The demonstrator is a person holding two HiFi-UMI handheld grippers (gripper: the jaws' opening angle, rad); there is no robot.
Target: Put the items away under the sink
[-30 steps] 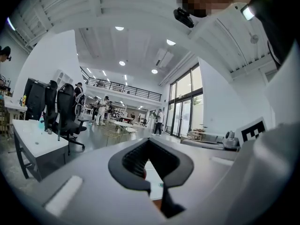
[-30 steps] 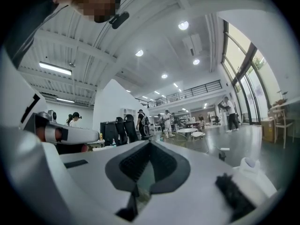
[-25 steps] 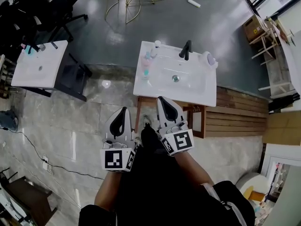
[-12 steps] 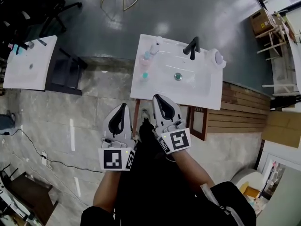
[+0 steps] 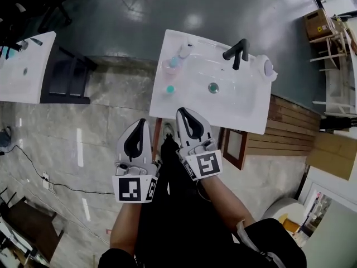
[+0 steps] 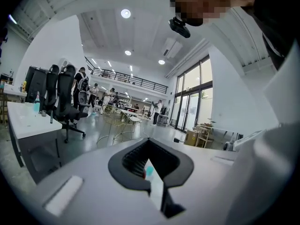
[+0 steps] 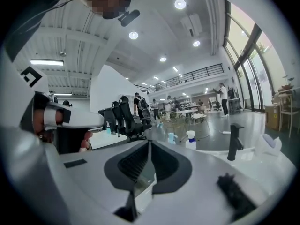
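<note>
Far left: left gripper [image 5: 139,123], jaws pressed together, nothing between them, over floor tiles [image 5: 100,121] short of the sink top [image 5: 245,113]. Next, along that top's left strip, three items stand upright in a row running away from the person: teal-capped bottle [image 5: 170,88] nearest, pinkish bottle [image 5: 172,63] behind, spray bottle [image 5: 184,50] farthest. Then right gripper [image 5: 182,112]: jaws likewise closed on nothing, tip at the sink's front edge. Nearest bottle lies just ahead and slightly left of it, so the right hand looks better placed; jaws must part first. Wooden cabinet frame [image 5: 234,145] shows under the sink, right of that gripper: likely where the bottles go.
</note>
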